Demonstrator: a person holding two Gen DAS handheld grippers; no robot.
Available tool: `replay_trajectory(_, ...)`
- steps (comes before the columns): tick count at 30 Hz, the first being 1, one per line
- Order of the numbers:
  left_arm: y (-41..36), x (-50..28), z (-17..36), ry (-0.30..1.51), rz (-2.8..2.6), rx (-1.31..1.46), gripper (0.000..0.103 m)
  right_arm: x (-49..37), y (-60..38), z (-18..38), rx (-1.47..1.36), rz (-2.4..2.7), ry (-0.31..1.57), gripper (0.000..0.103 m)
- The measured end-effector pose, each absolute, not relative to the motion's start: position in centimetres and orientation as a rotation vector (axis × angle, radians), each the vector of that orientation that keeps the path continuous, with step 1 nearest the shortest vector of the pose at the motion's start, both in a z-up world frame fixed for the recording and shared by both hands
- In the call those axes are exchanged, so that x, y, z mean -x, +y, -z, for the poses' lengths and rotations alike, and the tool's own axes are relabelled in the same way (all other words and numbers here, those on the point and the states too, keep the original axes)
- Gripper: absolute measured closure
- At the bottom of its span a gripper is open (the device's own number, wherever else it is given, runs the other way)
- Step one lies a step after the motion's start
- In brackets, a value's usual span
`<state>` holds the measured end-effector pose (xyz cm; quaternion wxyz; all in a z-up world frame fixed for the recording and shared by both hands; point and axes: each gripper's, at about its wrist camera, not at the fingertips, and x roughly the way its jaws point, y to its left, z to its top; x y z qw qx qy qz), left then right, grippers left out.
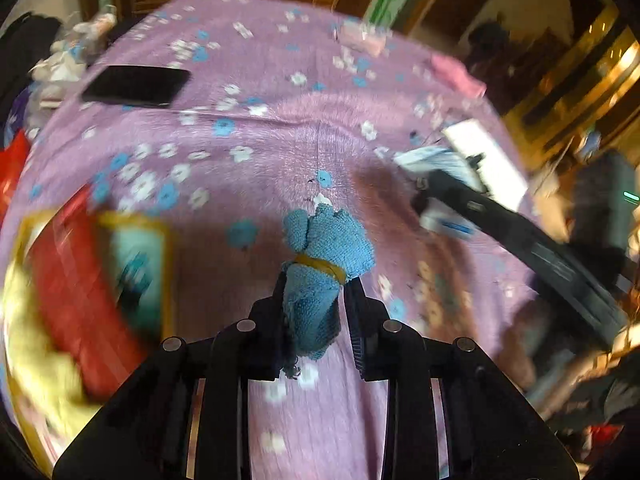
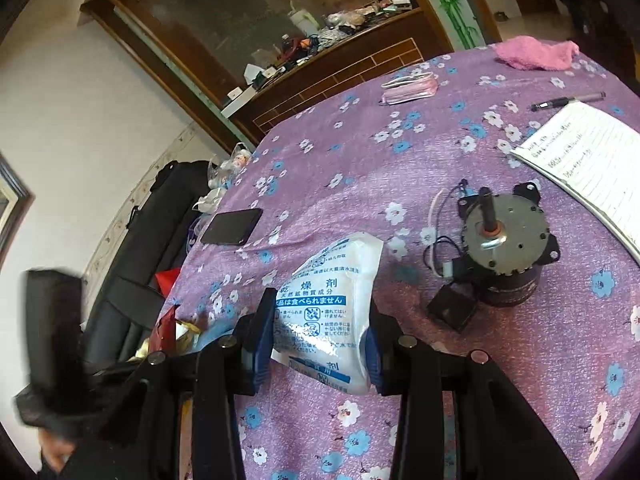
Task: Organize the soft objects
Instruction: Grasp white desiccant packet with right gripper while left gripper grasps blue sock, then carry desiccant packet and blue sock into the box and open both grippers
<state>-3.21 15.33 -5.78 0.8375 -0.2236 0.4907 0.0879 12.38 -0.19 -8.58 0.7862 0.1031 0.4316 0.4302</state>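
In the left wrist view, the left gripper (image 1: pixel 316 296) sits at lower centre, its fingers closed in on a blue terry cloth (image 1: pixel 320 264) bound with a yellow rubber band (image 1: pixel 320 265); the cloth pokes up past the fingertips above the purple flowered tablecloth (image 1: pixel 280 152). A black phone (image 1: pixel 136 86) lies at upper left. At lower left, blurred, is a red and yellow box (image 1: pixel 80 288). At right, the other gripper, dark and blurred, carries a white packet (image 1: pixel 436 168).

In the right wrist view, the right gripper (image 2: pixel 320 320) at lower centre has its jaws fairly wide apart, pressed against both sides of a white desiccant packet (image 2: pixel 324 316) with blue print. A small electric motor (image 2: pixel 504 248) stands upright at right of centre, a notepad (image 2: pixel 592 160) and pen (image 2: pixel 568 101) at upper right, a pink cloth (image 2: pixel 536 53) at the top right, a pink mask pack (image 2: pixel 408 88) left of it.
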Motion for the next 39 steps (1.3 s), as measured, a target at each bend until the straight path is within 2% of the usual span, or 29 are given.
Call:
replay_trajectory(5,14.2,11.2,3.4,0.883,-0.196,0.548,0.078,-10.8,1.0,8.8,-0.146,-0.953,0.887,0.065)
replay_trajectory(12,13.0,18.2,3.0,0.776,-0.223,0.557,0.078,-4.4,-2.4,8.0,-0.311,-1.01,0.911,0.065)
replay_trajectory(22,13.9,21.4,2.4,0.704,-0.227,0.553,0.078,2.5,-0.4,7.2,-0.291,-1.044,0.907,0.065)
replay_trajectory(39,15.7,23.5,1.7,0.64,-0.237,0.594,0.078,4.5,2.1,6.5,-0.286,-1.105,0.883,0.065)
